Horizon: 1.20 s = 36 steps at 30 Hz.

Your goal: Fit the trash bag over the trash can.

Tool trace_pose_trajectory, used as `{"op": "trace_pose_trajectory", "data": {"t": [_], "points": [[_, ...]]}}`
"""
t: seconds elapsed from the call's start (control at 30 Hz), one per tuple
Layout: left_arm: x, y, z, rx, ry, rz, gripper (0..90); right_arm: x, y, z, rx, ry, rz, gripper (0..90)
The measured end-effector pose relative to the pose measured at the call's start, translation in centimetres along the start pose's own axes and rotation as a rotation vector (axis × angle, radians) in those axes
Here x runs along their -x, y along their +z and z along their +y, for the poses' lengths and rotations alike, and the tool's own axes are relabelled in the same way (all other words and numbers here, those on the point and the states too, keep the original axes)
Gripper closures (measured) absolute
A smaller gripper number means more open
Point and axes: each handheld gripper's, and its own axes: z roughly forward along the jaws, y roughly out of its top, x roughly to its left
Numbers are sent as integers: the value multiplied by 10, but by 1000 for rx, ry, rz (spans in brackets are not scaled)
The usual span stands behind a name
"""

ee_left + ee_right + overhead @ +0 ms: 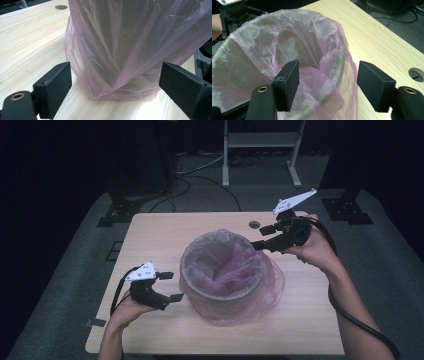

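A round bin point(222, 287) stands at the centre of the wooden table point(150, 240), lined with a thin pink plastic bag point(260, 292) whose top is folded out over the rim and hangs loosely down the outside wall to the tabletop. Left gripper point(170, 286) sits at about 9 o'clock from the bin, low and just beside its base; its jaws are spread wide with nothing between the pads, and the left gripper view shows the draped bag point(130, 50) bunched on the table ahead of the two black jaws, apart from them. Right gripper point(260, 239) is at about 2 o'clock from the bin, up at rim height. Its jaws also stand wide apart and grip nothing; in the right gripper view the bag's point(287, 45) folded edge lies between and beneath them without being pinched. A small round hole point(254, 225) in the table lies at 12 o'clock, near the far edge.
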Motion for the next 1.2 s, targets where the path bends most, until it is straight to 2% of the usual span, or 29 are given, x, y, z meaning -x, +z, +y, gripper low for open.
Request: {"op": "trace_pose_trajectory", "data": {"t": [0.43, 1.2], "points": [[1, 1, 0, -7, -1, -2, 98, 14, -16, -26, 33, 56, -24, 333], [2, 5, -2, -27, -2, 3, 98, 29, -22, -76, 66, 150, -43, 333]]}}
